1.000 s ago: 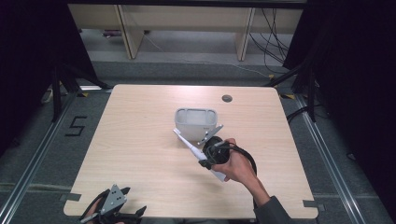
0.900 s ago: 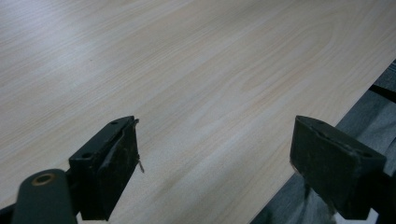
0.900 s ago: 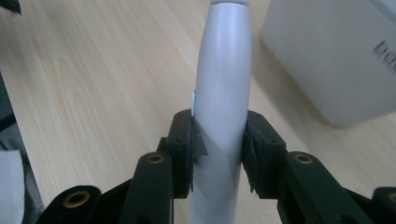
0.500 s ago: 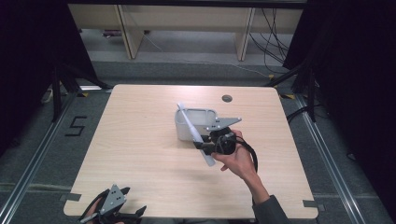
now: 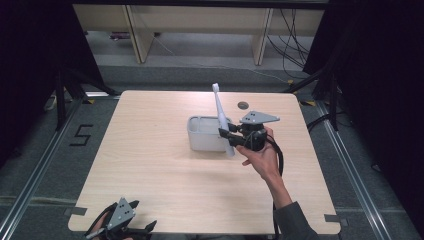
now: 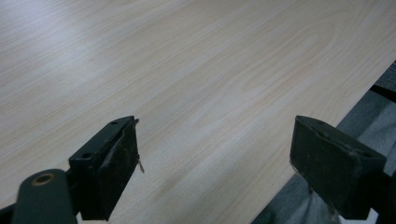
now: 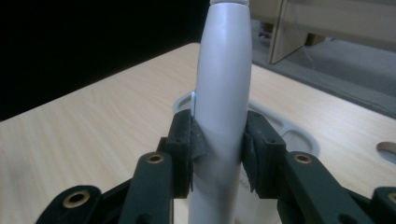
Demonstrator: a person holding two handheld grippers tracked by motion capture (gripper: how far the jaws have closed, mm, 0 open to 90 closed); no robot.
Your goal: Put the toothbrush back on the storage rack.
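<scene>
My right gripper (image 5: pixel 226 136) is shut on a long white toothbrush-like stick (image 5: pixel 220 114), held nearly upright with its brush head at the top. It hangs over the right end of a pale grey open holder (image 5: pixel 200 139) in the middle of the wooden table. In the right gripper view both pads press the stick's thick white handle (image 7: pixel 222 93), and the holder's rim (image 7: pixel 282 127) lies just behind it. At the table's near left corner my left gripper (image 5: pixel 146 228) stands open; in its own view the jaws of the left gripper (image 6: pixel 215 154) spread wide over bare wood.
A small round hole (image 5: pixel 243 105) sits in the tabletop behind the holder. The table edge (image 6: pixel 322 135) runs close to my left gripper's right jaw. Shelving and cables stand on the floor beyond the far edge.
My right gripper has risen and moved toward the far side, to the holder's right end. The stick has swung from a slant to nearly upright. The left gripper has kept still.
</scene>
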